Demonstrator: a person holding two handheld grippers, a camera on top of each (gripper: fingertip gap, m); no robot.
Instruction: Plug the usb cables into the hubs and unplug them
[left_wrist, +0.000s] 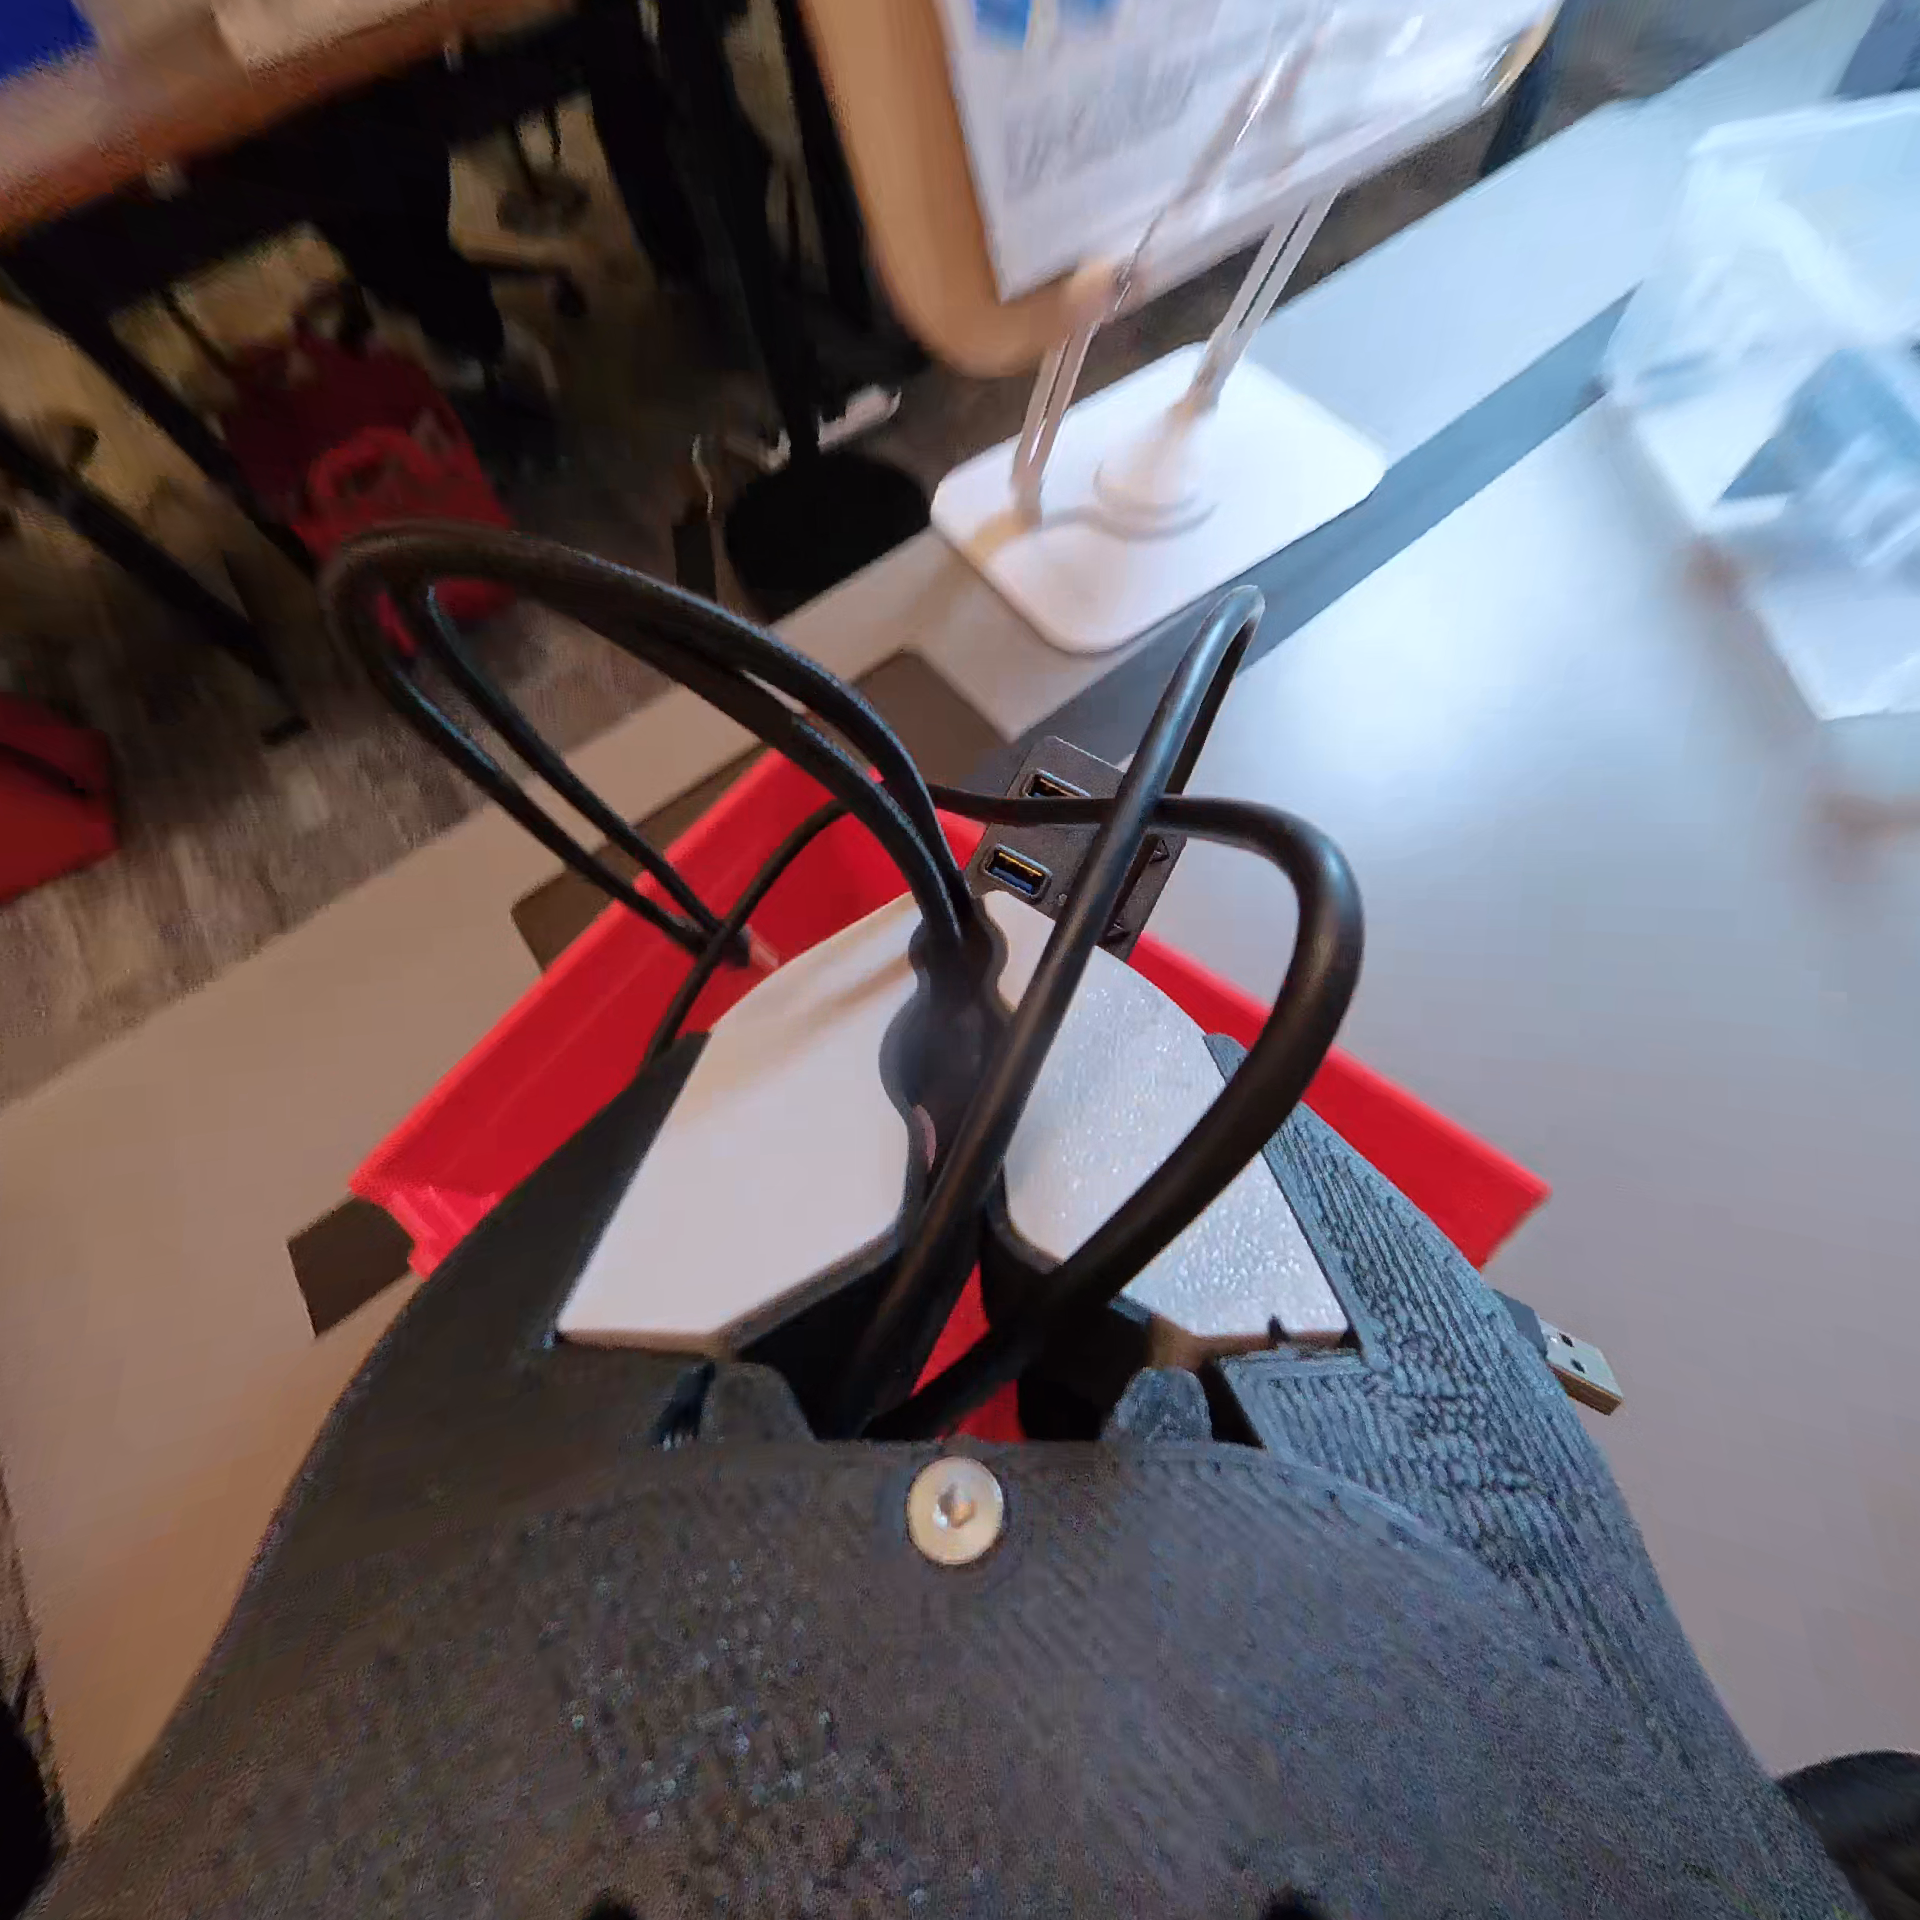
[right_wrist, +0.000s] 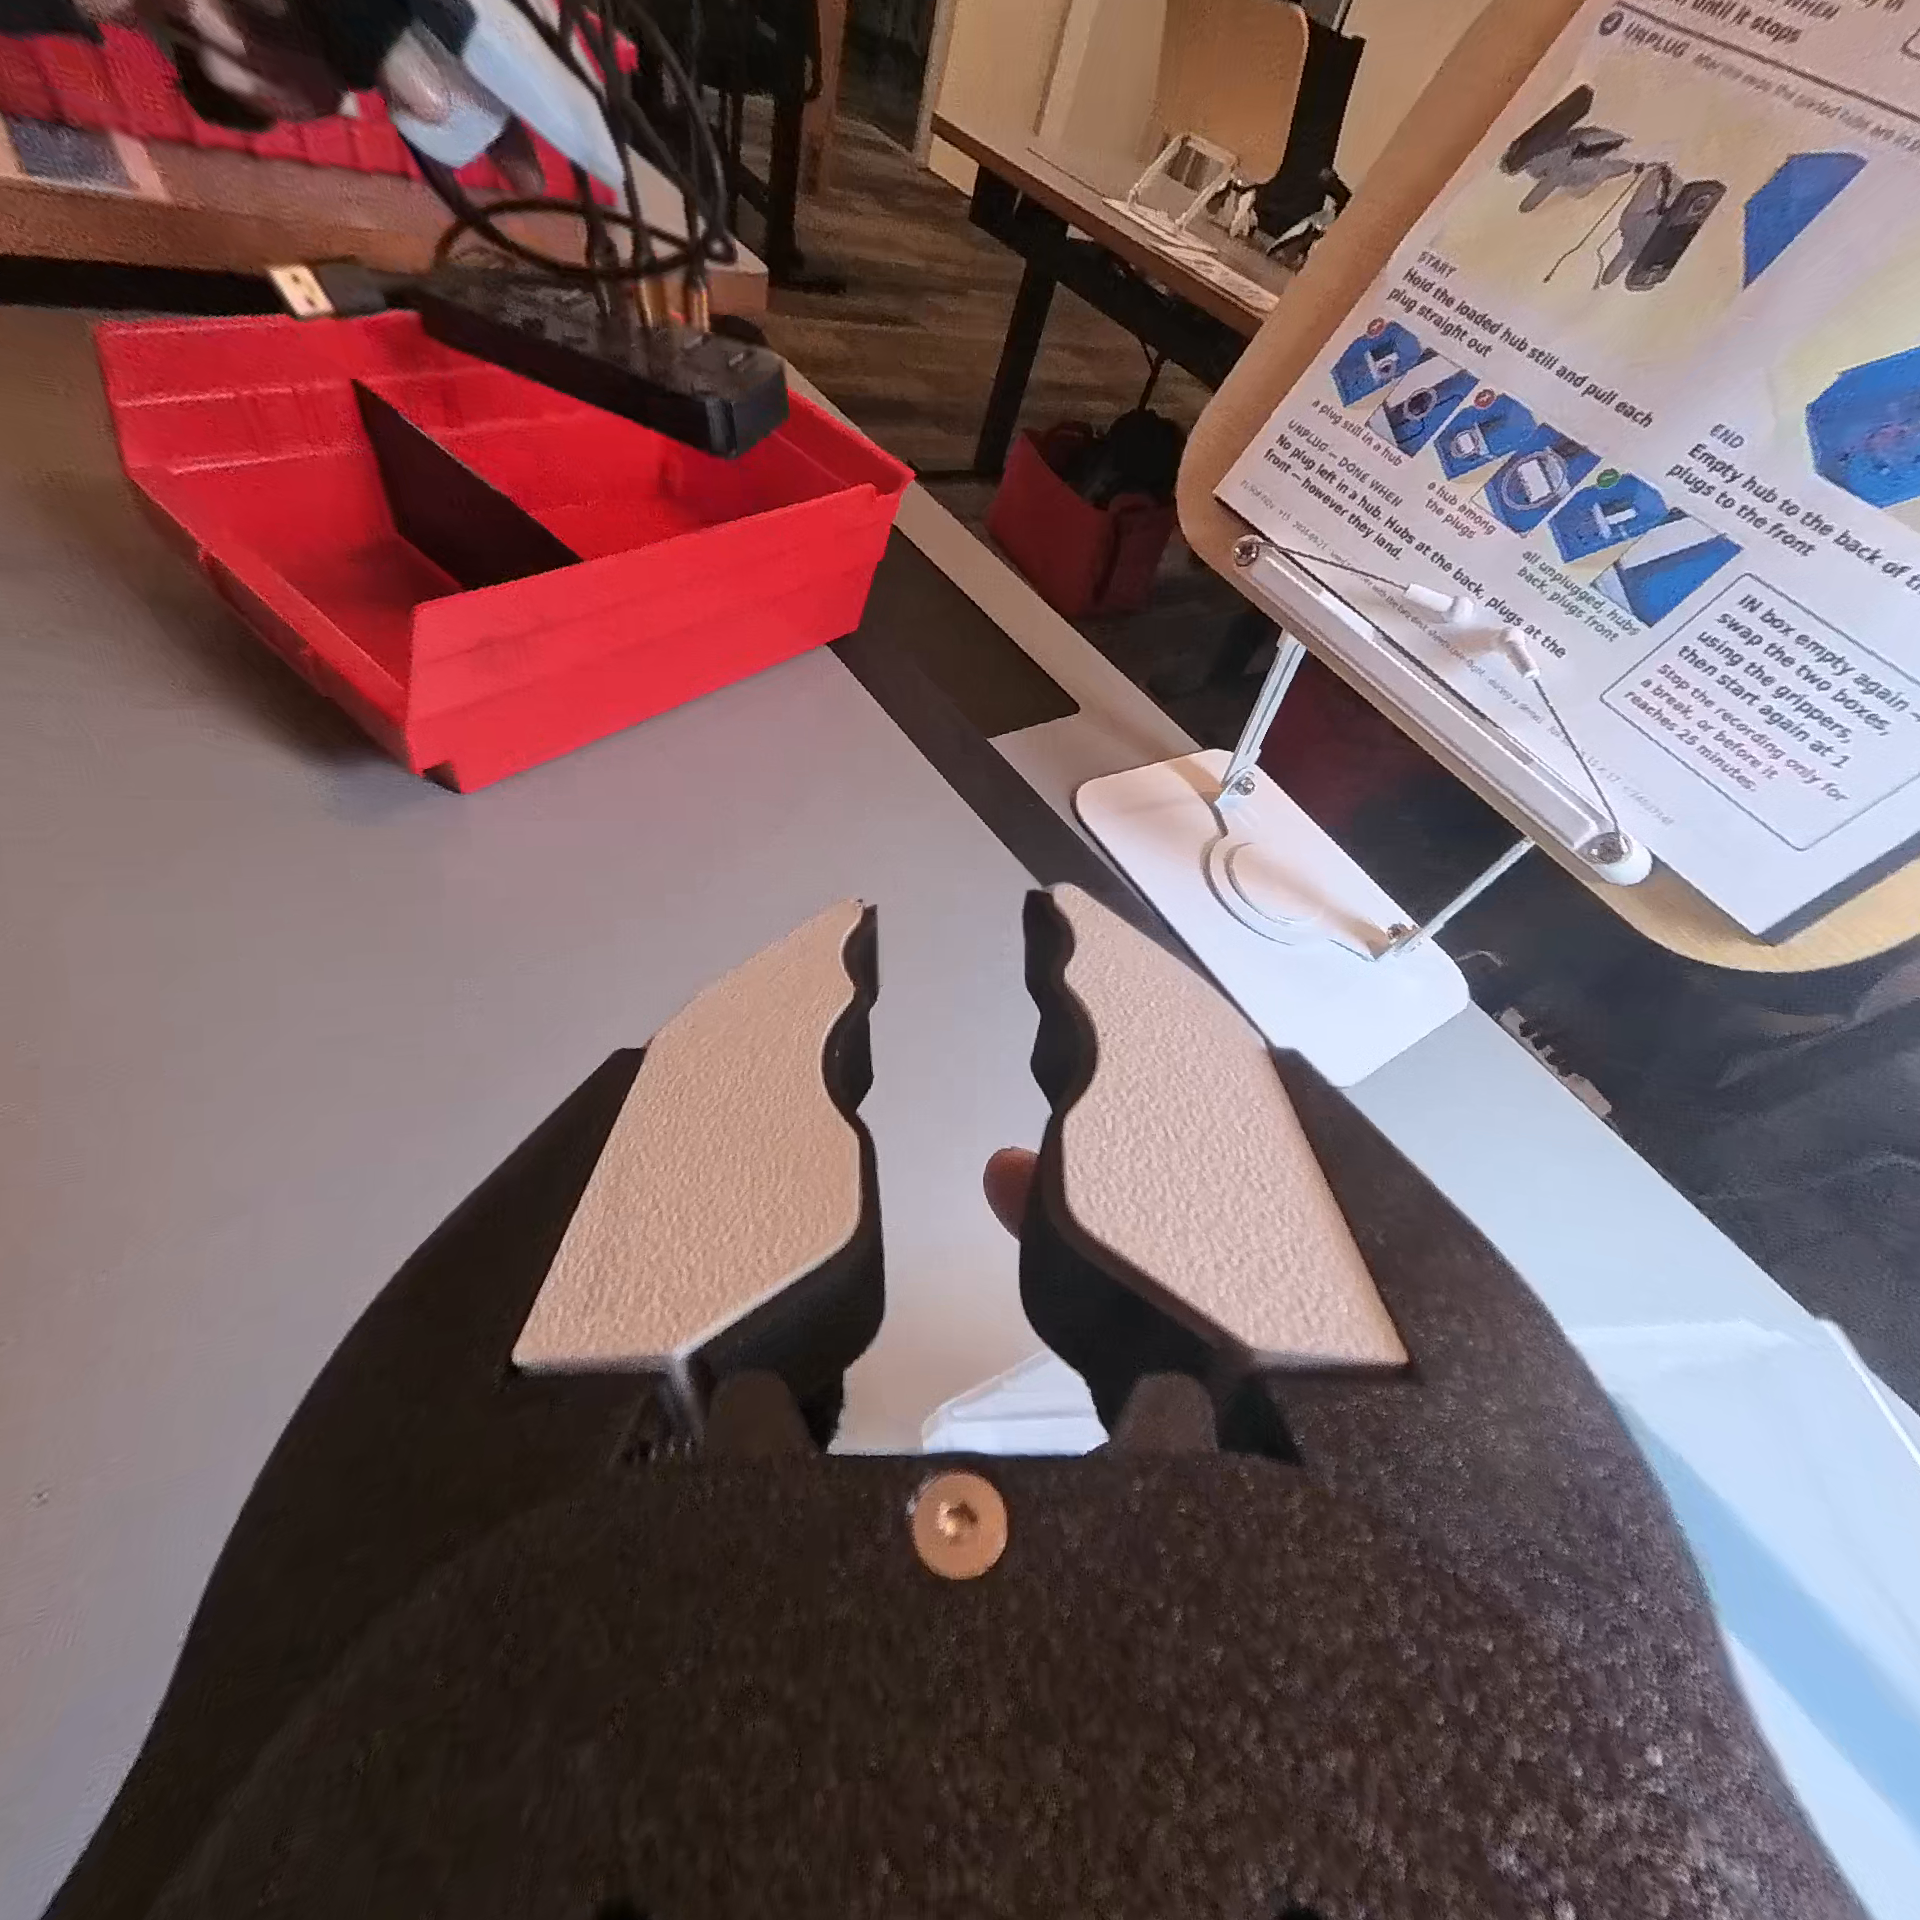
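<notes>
Over the red tray (left_wrist: 582, 1049), the left wrist view showed the left gripper (left_wrist: 940, 997) with its jaws closed on a bundle of black cables (left_wrist: 1049, 1049) that looped up in front of the camera. A black hub (left_wrist: 1081, 831) with two empty ports sat just beyond the fingertips, above the tray's far edge. A loose plug (left_wrist: 1579, 1366) stuck out beside the right finger.

From the right wrist view, the right gripper (right_wrist: 951, 925) hovered over the grey surface (right_wrist: 312, 987), jaws narrowly parted and holding nothing. Farther off, the hub (right_wrist: 623, 379) hung tilted over the tray (right_wrist: 644, 644), cables rising from it. An instruction sheet (right_wrist: 1621, 436) stood on a white stand (right_wrist: 1288, 935) to the right.
</notes>
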